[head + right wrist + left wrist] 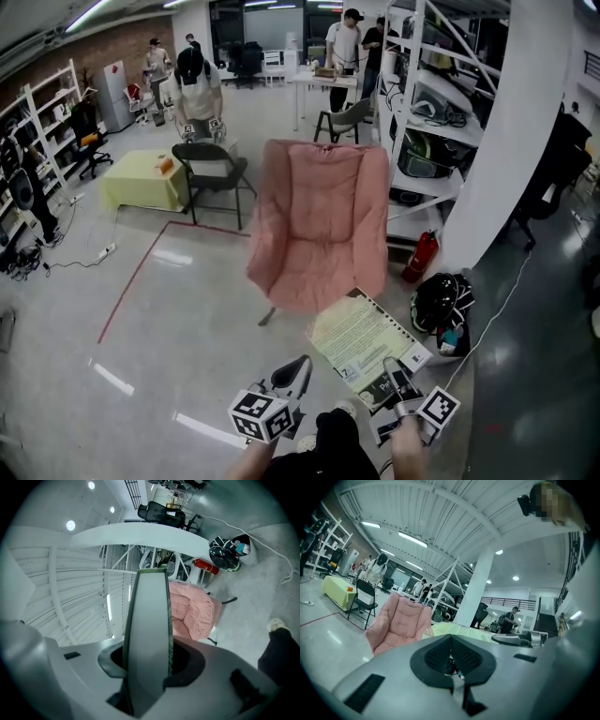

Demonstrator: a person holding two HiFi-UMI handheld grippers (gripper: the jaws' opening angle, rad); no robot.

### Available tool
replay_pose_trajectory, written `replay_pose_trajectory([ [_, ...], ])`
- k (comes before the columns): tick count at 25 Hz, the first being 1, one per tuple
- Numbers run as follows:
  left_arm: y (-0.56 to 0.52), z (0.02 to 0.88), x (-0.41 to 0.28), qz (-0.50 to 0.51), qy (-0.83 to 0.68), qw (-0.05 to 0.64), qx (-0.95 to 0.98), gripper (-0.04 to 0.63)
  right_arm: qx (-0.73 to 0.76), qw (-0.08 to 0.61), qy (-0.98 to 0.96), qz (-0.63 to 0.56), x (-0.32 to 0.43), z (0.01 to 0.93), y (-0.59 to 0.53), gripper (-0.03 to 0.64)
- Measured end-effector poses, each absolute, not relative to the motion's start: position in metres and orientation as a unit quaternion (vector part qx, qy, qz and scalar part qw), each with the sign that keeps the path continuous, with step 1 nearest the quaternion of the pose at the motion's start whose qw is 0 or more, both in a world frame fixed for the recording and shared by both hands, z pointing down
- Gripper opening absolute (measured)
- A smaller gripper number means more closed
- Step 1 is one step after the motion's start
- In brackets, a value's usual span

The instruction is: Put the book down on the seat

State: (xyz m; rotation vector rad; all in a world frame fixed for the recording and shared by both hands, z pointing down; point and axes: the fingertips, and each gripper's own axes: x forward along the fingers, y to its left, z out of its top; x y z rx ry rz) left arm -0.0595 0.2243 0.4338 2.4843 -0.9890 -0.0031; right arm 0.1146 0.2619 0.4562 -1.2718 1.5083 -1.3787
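Note:
A book (pixel 361 342) with a pale yellow-green printed cover is held low at the right, and my right gripper (pixel 398 377) is shut on its near corner. The right gripper view shows the book (pixel 149 634) edge-on, rising between the jaws of that gripper (pixel 150 663). The seat is a pink padded chair (pixel 319 234) standing just beyond the book; it also shows as the chair (pixel 194 611) and the chair (pixel 401 620) in the gripper views. My left gripper (pixel 296 370) hangs low at the left, shut and holding nothing, with its pads (pixel 438 656) meeting.
A black folding chair (pixel 214 173) and a yellow table (pixel 145 180) stand behind the seat at the left. A white column (pixel 511 141), a shelf rack (pixel 427 112), a red fire extinguisher (pixel 422 256) and a black bag (pixel 442 302) are to its right. People stand far back.

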Motion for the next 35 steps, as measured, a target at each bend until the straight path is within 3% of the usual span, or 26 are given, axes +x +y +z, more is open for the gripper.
replay_pose_trajectory([
  [15, 0.180, 0.444, -0.052, 0.008, -0.361, 0.238, 0.902, 0.009, -0.494, 0.357, 0.580, -0.540, 0.127, 0.466, 0.216, 0.163],
  [35, 0.020, 0.448, -0.022, -0.005, -0.393, 0.245, 0.886, 0.009, -0.482, 0.330, 0.590, -0.557, 0.162, 0.472, 0.054, 0.163],
])
